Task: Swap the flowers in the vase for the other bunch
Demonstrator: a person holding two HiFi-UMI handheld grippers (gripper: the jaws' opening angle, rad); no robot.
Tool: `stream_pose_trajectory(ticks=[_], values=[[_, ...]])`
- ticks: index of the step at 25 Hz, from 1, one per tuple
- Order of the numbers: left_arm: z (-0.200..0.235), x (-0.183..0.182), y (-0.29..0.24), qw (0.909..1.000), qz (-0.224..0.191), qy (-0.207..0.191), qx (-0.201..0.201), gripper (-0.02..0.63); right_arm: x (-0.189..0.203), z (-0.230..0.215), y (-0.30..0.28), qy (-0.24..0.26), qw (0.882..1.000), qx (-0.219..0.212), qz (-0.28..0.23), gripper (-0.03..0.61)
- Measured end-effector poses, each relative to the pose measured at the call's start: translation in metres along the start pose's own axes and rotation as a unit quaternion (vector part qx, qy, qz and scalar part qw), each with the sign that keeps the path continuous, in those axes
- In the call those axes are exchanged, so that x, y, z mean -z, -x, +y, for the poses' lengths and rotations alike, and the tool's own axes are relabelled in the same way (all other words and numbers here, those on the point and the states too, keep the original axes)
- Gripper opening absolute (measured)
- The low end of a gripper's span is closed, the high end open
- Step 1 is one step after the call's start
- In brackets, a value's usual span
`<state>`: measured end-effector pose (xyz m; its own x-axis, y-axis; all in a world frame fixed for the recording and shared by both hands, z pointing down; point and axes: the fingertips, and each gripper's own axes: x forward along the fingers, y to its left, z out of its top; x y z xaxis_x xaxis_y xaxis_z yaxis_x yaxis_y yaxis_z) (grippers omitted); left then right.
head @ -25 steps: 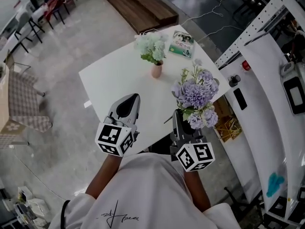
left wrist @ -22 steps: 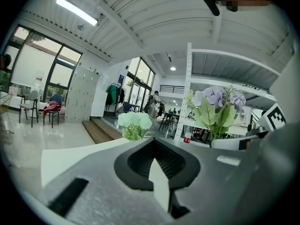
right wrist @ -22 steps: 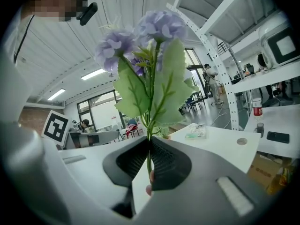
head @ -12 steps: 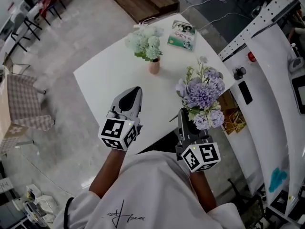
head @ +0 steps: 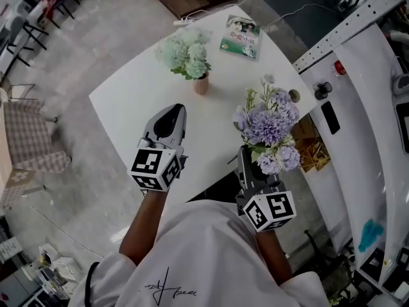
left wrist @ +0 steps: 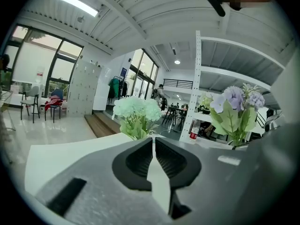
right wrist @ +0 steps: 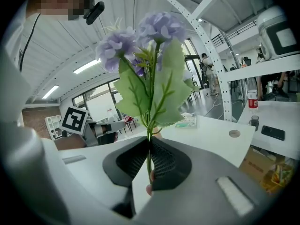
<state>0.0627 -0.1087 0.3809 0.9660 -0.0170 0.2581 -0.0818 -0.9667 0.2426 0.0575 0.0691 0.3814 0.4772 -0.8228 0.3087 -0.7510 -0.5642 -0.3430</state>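
Head view over the white square-topped desk [head: 128, 101]: my right gripper [head: 250, 162] is clenched on the green stem of a bunch of purple artificial flowers [head: 267, 125], held upright over the desk's near right edge. My left gripper [head: 174, 112] holds nothing, its jaws having just been opening by a crack. It hovers over the desk, short of the small pink vase [head: 201, 86], which holds pale green flowers [head: 184, 51]. A green-covered booklet [head: 240, 36] lies at the far corner.
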Motion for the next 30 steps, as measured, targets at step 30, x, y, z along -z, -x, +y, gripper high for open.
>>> stream_pose_trajectory(ticks=[30], values=[[0.02,0.027,-0.07,0.9989,0.04,0.025,0.003,0.081,0.005,-0.037,-0.02,-0.004,0.999,0.014,0.038,0.028]])
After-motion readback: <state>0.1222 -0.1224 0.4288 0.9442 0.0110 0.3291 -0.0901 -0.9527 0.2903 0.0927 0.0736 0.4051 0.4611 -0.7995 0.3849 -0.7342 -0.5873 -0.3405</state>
